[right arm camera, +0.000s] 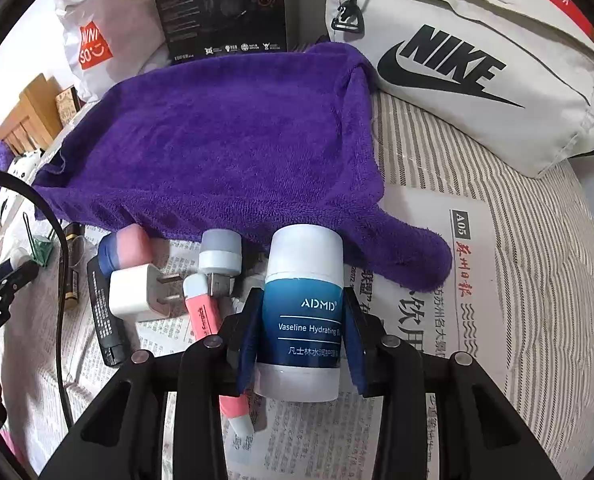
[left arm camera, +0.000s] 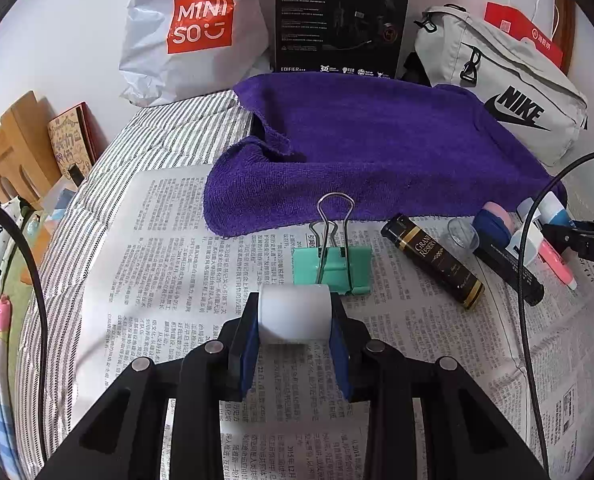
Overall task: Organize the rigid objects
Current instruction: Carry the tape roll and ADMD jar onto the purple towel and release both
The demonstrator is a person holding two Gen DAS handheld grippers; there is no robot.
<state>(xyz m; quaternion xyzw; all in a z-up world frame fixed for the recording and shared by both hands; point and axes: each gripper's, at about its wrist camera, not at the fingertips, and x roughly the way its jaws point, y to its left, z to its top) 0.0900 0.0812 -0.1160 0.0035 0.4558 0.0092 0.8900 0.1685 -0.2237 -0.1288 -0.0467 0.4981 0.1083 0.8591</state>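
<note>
Both grippers hold cylinders above the newspaper.
Left gripper (left arm camera: 295, 320) clamps a white cylinder (left arm camera: 294, 316); right gripper (right arm camera: 303, 320) clamps an ADMD Vaseline stick (right arm camera: 303, 304), lower centre.

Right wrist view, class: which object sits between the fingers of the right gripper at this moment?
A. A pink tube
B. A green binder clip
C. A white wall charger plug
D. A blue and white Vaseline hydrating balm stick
D: the right gripper has its blue pads on both sides of the Vaseline hydrating balm stick, while the white charger plug and the pink tube lie loose on the newspaper to its left.
</note>
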